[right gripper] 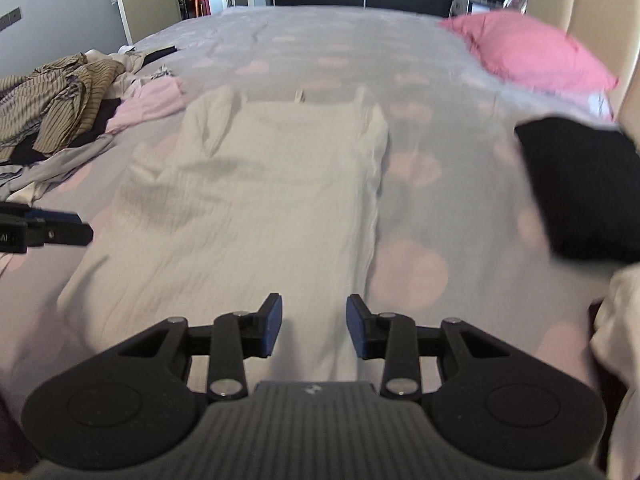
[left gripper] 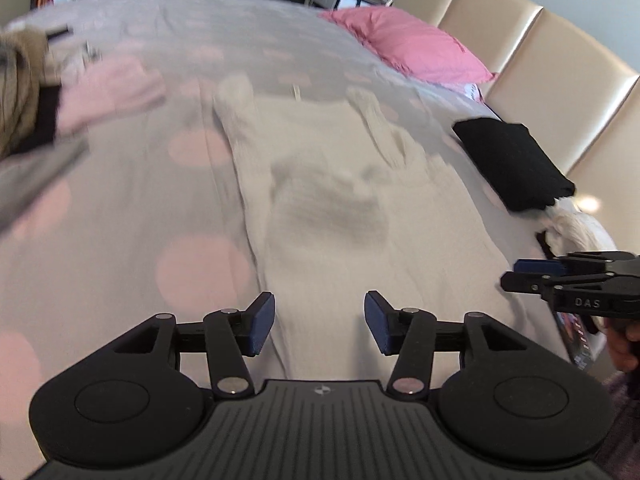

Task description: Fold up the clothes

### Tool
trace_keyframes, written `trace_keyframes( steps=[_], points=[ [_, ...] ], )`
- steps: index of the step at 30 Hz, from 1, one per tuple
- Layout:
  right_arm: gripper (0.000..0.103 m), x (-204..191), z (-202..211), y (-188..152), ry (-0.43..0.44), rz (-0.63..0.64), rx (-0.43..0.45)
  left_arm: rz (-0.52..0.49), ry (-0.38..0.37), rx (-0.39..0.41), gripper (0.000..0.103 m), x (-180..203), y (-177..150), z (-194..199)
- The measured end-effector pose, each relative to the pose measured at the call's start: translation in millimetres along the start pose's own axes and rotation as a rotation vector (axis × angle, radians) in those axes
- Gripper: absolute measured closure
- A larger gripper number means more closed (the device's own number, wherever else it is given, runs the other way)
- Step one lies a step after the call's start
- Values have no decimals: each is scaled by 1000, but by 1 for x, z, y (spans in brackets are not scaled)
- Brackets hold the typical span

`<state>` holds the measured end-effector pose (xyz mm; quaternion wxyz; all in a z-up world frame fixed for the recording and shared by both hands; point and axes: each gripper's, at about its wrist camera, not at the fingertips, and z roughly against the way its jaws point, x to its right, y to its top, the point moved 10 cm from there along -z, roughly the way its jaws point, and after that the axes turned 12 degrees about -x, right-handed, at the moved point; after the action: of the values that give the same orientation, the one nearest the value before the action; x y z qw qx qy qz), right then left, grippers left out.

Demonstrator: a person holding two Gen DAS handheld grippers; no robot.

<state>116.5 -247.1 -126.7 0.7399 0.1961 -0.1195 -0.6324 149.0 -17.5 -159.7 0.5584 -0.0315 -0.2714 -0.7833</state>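
Note:
A cream ribbed top (left gripper: 360,216) lies flat on the grey bedspread with pink dots (left gripper: 132,208), its sleeves folded inward over the body. My left gripper (left gripper: 319,324) hovers over the near hem, jaws apart, nothing pinched. In the right wrist view the same top (right gripper: 256,200) stretches away from my right gripper (right gripper: 314,326), which is open above its near right corner. Each gripper shows side-on at the edge of the other's view: the right gripper (left gripper: 510,274) at the far right, the left gripper (right gripper: 82,226) at the far left.
A folded black garment (right gripper: 584,188) and a pink pillow (right gripper: 532,52) lie right of the top, by the beige headboard (left gripper: 540,60). A heap of striped and pink clothes (right gripper: 60,96) sits at the left. White cloth (right gripper: 620,340) lies at the near right.

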Motion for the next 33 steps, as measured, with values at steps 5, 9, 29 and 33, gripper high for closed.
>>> trace_keyframes(
  steps=[5, 9, 29, 33],
  points=[
    [53, 15, -12, -32, 75, -125, -41, 131, -63, -64, 47, -12, -29, -19],
    [53, 21, -26, -42, 165, -222, -71, 185, -99, -65, 46, -21, -36, -33],
    [80, -16, 53, -19, 359, -285, -46, 180, -165, 42, 87, -7, -25, 76],
    [80, -30, 59, -60, 377, -245, -157, 201, -131, -84, 87, -6, -72, 78]
  ],
)
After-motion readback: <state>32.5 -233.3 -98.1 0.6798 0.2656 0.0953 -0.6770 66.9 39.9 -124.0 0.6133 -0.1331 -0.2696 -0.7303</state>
